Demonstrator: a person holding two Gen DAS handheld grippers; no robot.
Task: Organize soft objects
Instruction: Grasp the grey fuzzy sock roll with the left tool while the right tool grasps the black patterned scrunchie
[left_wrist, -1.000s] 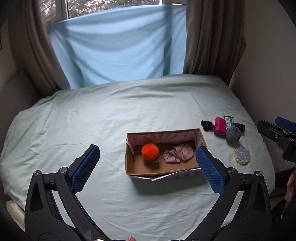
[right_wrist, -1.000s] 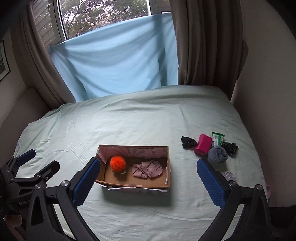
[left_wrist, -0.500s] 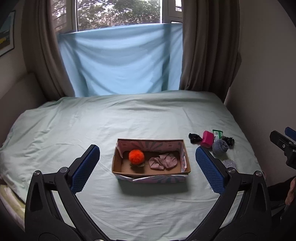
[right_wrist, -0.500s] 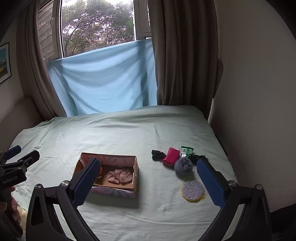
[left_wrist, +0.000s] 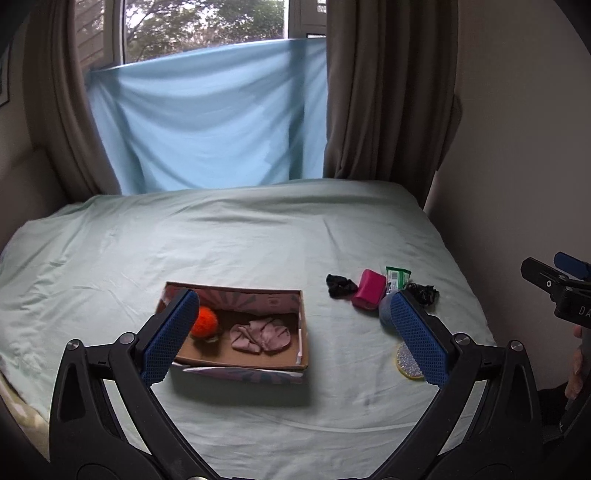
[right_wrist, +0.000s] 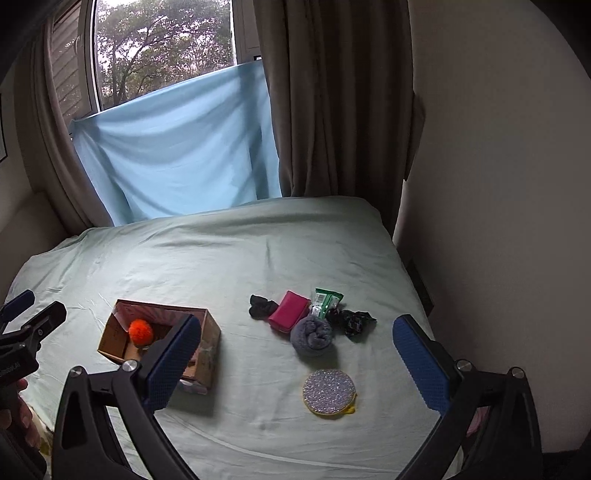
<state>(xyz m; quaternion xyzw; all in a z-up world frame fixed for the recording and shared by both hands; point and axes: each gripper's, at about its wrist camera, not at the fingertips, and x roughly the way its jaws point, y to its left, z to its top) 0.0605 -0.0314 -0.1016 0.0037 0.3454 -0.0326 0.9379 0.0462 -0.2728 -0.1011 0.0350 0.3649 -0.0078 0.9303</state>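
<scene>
We hold both claws wide and empty above the bed (left_wrist: 258, 236): left claw (left_wrist: 293, 332) frames the box (left_wrist: 236, 363) at lower centre, right claw (right_wrist: 295, 363) frames the grey sock roll (right_wrist: 312, 334) at centre.

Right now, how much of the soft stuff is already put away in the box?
Done: the orange pompom and pink cloth lie in the cardboard box. In hand: nothing; the left claw and right claw are both open and empty. Left on the bed: the grey rolled sock, two black fabric pieces and the pink pouch.
</scene>
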